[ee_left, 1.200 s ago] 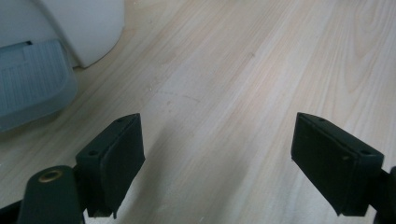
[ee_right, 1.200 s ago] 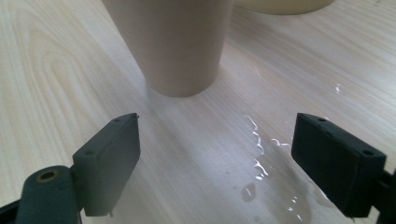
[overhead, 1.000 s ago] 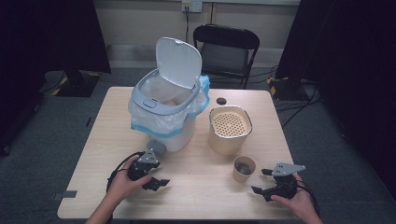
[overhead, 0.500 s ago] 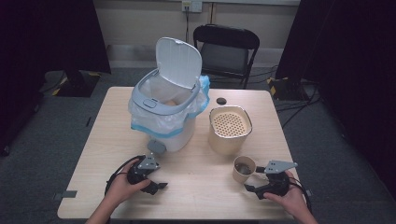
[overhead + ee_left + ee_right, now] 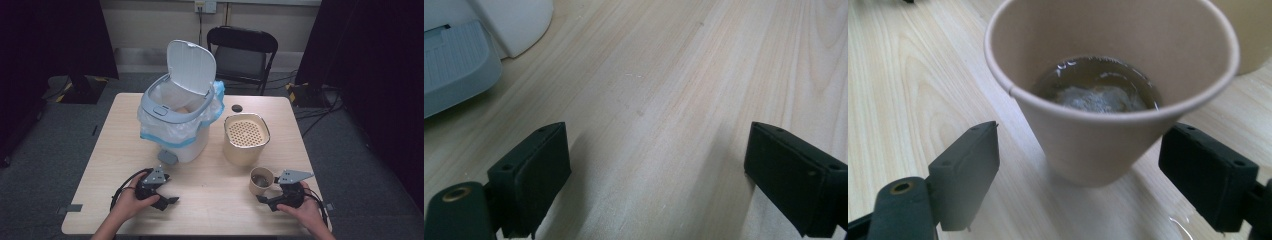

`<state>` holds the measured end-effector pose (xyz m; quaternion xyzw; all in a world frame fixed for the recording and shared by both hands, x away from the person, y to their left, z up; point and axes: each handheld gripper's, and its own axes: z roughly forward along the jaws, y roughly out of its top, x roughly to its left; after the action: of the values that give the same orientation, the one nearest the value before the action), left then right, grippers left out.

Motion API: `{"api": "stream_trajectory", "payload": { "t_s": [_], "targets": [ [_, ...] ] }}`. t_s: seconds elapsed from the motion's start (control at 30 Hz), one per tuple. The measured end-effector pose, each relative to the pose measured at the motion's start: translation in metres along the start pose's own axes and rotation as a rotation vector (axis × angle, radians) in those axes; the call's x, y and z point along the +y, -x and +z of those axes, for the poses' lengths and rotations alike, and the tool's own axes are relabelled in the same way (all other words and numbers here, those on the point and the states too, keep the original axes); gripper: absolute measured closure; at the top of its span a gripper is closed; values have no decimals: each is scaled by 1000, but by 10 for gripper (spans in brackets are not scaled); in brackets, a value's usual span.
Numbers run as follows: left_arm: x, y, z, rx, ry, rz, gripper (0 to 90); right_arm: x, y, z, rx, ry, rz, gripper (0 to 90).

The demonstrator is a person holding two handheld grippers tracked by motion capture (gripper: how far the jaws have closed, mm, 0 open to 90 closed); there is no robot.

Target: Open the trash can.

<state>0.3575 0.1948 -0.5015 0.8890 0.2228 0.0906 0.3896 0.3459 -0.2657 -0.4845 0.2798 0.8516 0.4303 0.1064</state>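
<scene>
Oddly, murky liquid hides the paper cup's (image 5: 1108,95) bottom between the right gripper's (image 5: 1098,170) spread jaws; left gripper (image 5: 659,175) jaws gape too.

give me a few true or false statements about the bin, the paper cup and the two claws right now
1. The white pedal bin on the wooden table has its lid shut. False: the lid stands open.
2. The small brown paper cup holds dark liquid. True.
3. The right claw is shut on the cup. False: its jaws stand apart on either side of the cup with gaps.
4. The left claw is open over bare table. True.
5. The beige container with a perforated insert stands left of the bin. False: it stands to its right.
</scene>
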Motion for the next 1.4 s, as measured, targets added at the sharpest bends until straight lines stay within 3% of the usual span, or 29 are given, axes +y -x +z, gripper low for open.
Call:
{"api": "stream_trajectory", "payload": {
  "t_s": [0.33,0.63,1.13,1.4],
  "targets": [
    [0,0,1,-8,3,1,87,6,1,8,-12,60,20,164],
    [1,0,0,-12,-12,17,76,6,3,14,-13,133,56,225],
    [1,0,1,-12,-10,16,75,0,2,15,-20,194,46,254],
    [1,0,1,-12,-8,12,75,-1,1,15,-24,196,44,257]
  ]
}}
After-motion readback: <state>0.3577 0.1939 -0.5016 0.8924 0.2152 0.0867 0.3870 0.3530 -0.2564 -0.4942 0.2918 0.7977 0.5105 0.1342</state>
